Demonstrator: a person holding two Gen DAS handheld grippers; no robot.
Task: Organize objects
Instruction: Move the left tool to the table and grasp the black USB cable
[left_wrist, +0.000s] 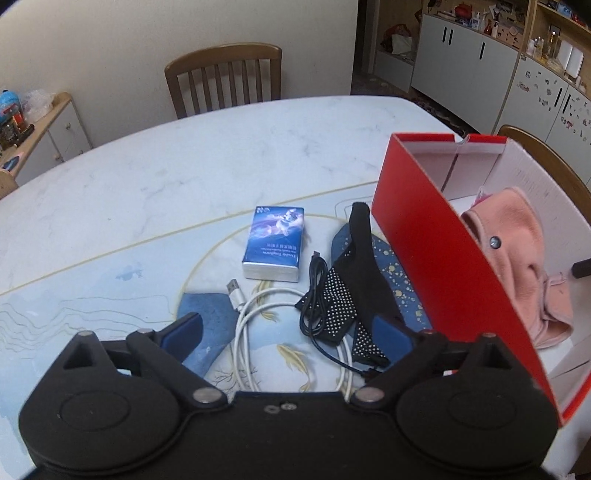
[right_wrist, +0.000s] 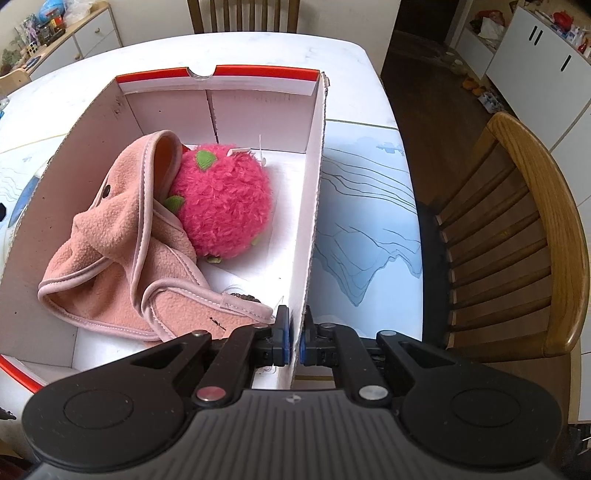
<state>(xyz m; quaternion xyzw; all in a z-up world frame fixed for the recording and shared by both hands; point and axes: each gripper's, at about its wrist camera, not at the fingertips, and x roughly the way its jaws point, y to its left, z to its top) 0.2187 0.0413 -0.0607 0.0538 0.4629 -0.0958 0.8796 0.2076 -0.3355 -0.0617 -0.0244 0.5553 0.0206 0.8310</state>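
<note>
We see the red box (left_wrist: 436, 236) holding a pink fleece garment (right_wrist: 122, 254) and pink plush ball (right_wrist: 225, 203); blue packet (left_wrist: 275, 243), white cable (left_wrist: 255, 314), black cable (left_wrist: 314, 295) and studded black cloth (left_wrist: 351, 280) lie beside it.

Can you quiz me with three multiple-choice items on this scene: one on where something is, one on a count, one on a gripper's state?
1. Where is the fuzzy pink plush ball?
A. on the table
B. inside the red cardboard box
C. on a chair

2. How many cables lie on the table?
A. one
B. two
C. four

3. What is the right gripper doing?
A. clamping the box wall
B. hanging open
C. holding the plush ball

Answers: 1 B, it sits beside the pink fleece cloth. 2 B, a white cable and a black cable. 3 A, pads press the white wall.
</note>
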